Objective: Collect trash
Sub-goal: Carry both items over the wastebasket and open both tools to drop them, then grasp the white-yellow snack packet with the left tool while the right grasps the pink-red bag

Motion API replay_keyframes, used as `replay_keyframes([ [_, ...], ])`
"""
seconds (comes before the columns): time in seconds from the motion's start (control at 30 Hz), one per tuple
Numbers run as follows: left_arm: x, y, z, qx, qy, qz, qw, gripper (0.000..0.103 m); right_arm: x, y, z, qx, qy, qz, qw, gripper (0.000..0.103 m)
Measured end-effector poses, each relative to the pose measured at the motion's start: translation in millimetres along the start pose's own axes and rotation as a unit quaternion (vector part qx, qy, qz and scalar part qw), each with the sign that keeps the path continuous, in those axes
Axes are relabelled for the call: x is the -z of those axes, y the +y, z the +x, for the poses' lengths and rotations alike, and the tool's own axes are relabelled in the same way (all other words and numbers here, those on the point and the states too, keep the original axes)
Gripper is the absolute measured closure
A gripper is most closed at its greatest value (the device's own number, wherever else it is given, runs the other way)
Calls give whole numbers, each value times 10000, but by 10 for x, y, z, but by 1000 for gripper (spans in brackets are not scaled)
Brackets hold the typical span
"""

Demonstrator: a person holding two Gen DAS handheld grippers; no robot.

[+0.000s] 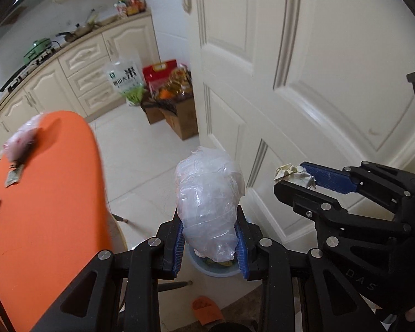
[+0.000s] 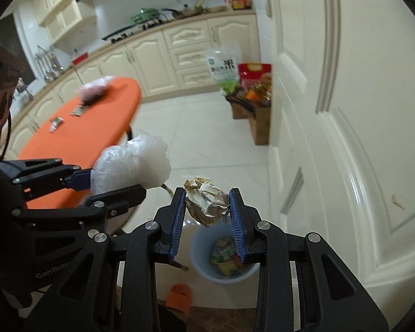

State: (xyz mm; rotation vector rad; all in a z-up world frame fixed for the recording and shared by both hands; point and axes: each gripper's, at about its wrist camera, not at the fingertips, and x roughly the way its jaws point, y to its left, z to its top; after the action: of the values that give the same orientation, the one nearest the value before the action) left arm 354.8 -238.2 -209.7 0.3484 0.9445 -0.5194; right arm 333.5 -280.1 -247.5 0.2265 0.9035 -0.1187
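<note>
Crumpled clear plastic wrap [image 1: 209, 202] sits pinched between the blue pads of the left tongs [image 1: 210, 235], bulging up well past the fingertips. Beside it, the right tongs [image 2: 207, 207] clamp a wad of crumpled paper [image 2: 207, 203], narrowed onto it from both sides. Both pieces of trash hang in the air directly above a pale blue waste bin [image 2: 200, 251] standing on the white tiled floor [image 2: 207, 138], with colourful wrappers [image 2: 227, 257] already lying inside it. The bin stands close to a cream panelled door [image 2: 359, 110]. An orange slipper [image 2: 179, 297] lies on the floor near the bin. Off to the left is the orange bench [image 2: 91, 127], and there's more on it: a pinkish plastic bag [image 2: 92, 88] at the far end and two small foil wrappers [image 2: 56, 123] nearer in. Further back, cardboard boxes [image 2: 260, 127] packed with groceries and a rice bag [image 2: 225, 69] stand against the cream kitchen cabinets [image 2: 152, 55].
</note>
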Motion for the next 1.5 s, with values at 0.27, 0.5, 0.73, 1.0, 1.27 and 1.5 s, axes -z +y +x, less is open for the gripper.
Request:
replay_keyframes([
  [0.27, -477, -92, 637, 26, 496, 210, 9985, 74, 148, -259, 381, 83, 347, 161, 9992, 73],
  [0.5, -797, -29, 1043, -40, 794, 112, 9968, 53, 266, -399, 698, 102, 676, 305, 9972, 73],
  [0.73, -835, 22, 1074, -86, 740, 19, 9972, 43, 280, -400, 817, 32, 789, 372, 9962, 73],
  [1.0, -747, 94, 864, -151, 551, -35, 9984, 43, 208, -310, 875, -150, 787, 498, 9955, 66],
  [1.27, -628, 103, 372, -108, 240, -66, 9996, 43, 134, -170, 602, -62, 601, 436, 9972, 54],
  [1.5, -433, 293, -395, -178, -433, -241, 9986, 39, -16, 212, 150, -8, 241, 162, 9996, 48],
])
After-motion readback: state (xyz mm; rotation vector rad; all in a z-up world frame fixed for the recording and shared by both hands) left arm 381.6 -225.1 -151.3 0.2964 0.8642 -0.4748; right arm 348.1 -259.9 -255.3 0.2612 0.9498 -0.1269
